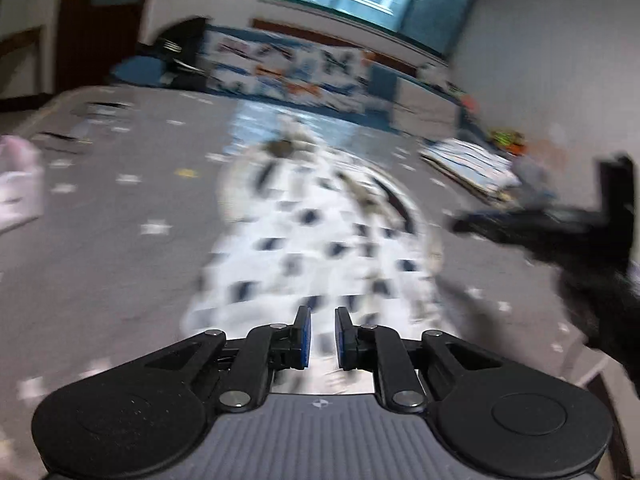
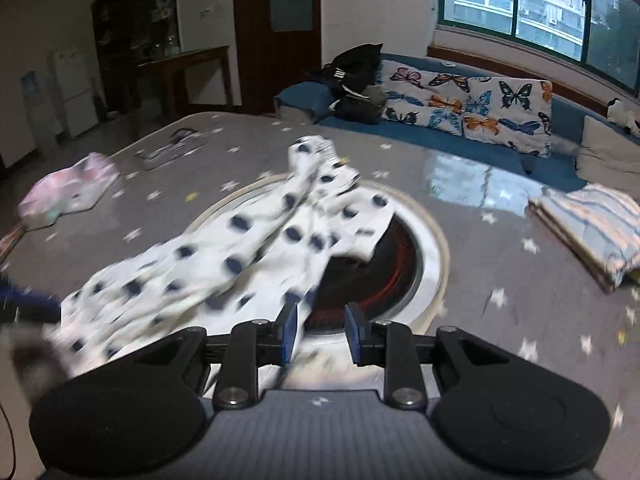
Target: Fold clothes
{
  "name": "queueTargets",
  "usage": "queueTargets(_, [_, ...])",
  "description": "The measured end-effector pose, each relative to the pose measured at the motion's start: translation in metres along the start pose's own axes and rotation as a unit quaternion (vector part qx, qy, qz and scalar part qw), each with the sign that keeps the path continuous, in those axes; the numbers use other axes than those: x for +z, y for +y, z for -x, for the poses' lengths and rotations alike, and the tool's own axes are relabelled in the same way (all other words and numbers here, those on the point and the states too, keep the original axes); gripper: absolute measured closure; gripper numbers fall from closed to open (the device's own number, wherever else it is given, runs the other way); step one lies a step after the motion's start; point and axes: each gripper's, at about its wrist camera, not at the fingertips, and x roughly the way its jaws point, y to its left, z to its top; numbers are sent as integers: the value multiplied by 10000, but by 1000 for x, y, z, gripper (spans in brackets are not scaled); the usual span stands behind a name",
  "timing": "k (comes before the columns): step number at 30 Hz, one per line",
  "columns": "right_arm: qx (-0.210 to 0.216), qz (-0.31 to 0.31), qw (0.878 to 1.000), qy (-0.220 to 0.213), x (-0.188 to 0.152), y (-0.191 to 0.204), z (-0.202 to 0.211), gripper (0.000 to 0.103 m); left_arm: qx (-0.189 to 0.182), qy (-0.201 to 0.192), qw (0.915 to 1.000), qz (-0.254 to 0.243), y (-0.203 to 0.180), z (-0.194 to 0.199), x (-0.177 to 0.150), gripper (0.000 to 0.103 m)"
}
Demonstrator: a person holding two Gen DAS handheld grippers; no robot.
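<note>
Ahead of the left gripper (image 1: pixel 322 334), whose jaws are standing a narrow gap apart with nothing pinched between the blue pads, the white garment with dark dots (image 1: pixel 320 236) is lying spread on the grey star-patterned table cover (image 1: pixel 120 264). Ahead and to the left of the right gripper (image 2: pixel 321 332), the same garment (image 2: pixel 240 256) is lying rumpled, partly covering a round heater set in the table (image 2: pixel 404 264); this gripper's jaws are likewise standing released and empty, and a folded striped cloth (image 2: pixel 596 232) is sitting well off to their right.
</note>
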Motion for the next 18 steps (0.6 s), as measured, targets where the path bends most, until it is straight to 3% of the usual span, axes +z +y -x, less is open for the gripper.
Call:
queueTargets(3, [-1,-47,10000,23,20,-14,-19,78,-281,26,9992,-294,-22,-26,12,86])
queueTargets(6, [103,40,9999,72,38,-20,-37,77,-485,94,9976,-490,-37,-51,20,72])
queueTargets(12, [359,275,9988,190,68,-17,-81,71,-579,401,9955,-626,-40,-95,22,72])
queueTargets(18, [435,482,9968,468,82,-9,-139,69,-646,646,9940,-603,-36,-109,17,73])
